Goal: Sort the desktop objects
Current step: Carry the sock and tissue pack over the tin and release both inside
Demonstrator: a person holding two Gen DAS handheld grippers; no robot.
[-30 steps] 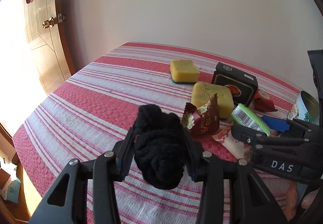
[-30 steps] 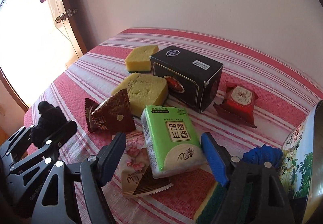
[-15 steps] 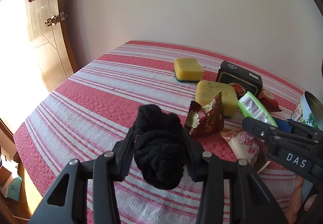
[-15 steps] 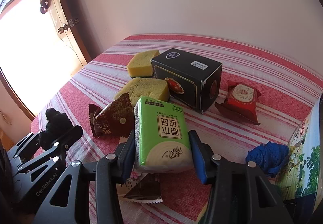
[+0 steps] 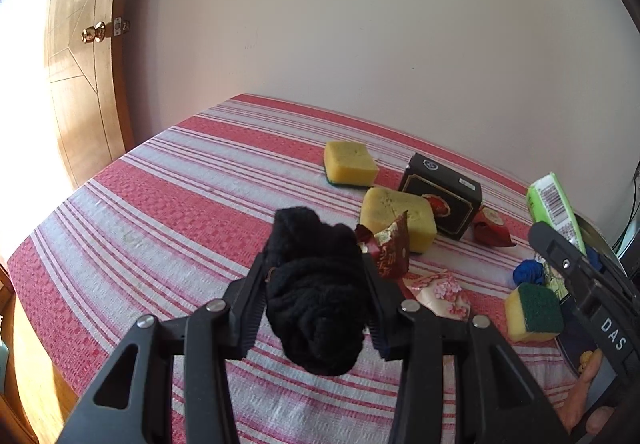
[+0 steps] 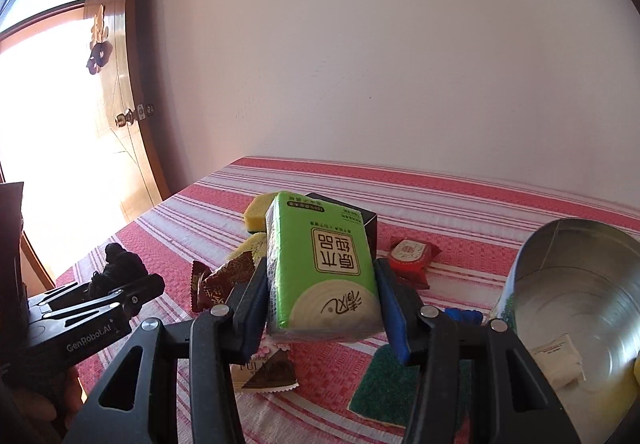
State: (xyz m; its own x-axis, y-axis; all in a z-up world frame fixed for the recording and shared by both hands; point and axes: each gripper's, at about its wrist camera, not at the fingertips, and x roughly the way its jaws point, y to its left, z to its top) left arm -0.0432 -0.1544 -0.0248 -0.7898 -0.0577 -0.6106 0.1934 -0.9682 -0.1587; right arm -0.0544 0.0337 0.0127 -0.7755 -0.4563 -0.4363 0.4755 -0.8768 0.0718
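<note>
Left gripper (image 5: 316, 284) clamped on a black knitted bundle (image 5: 316, 296), held above the striped bench (image 5: 160, 212), one finger pressed into each side. Just past the bundle, a brown snack wrapper (image 5: 390, 250) lying against a yellow sponge (image 5: 400, 218); behind that, a black box (image 5: 442, 200) and a second yellow sponge (image 5: 350, 164) farther back. Beside the box, a red packet (image 5: 492, 230). Nearer, a pink flowered packet (image 5: 438, 292), a blue yarn ball (image 5: 528, 272) and a green-topped sponge (image 5: 534, 310).

Right gripper (image 6: 322, 298) closed on a green tissue pack (image 6: 324, 268), lifted clear of the bench (image 6: 460, 204), printed face toward the camera, tilted slightly. Below it, a dark triangular packet (image 6: 266, 374) and a green scouring pad (image 6: 386, 390) flat on the cloth. To the right, an open metal tin (image 6: 576, 308) lying tilted, a small white sachet (image 6: 558, 362) inside. In the background, a wooden door (image 5: 80, 76) with a brass knob.
</note>
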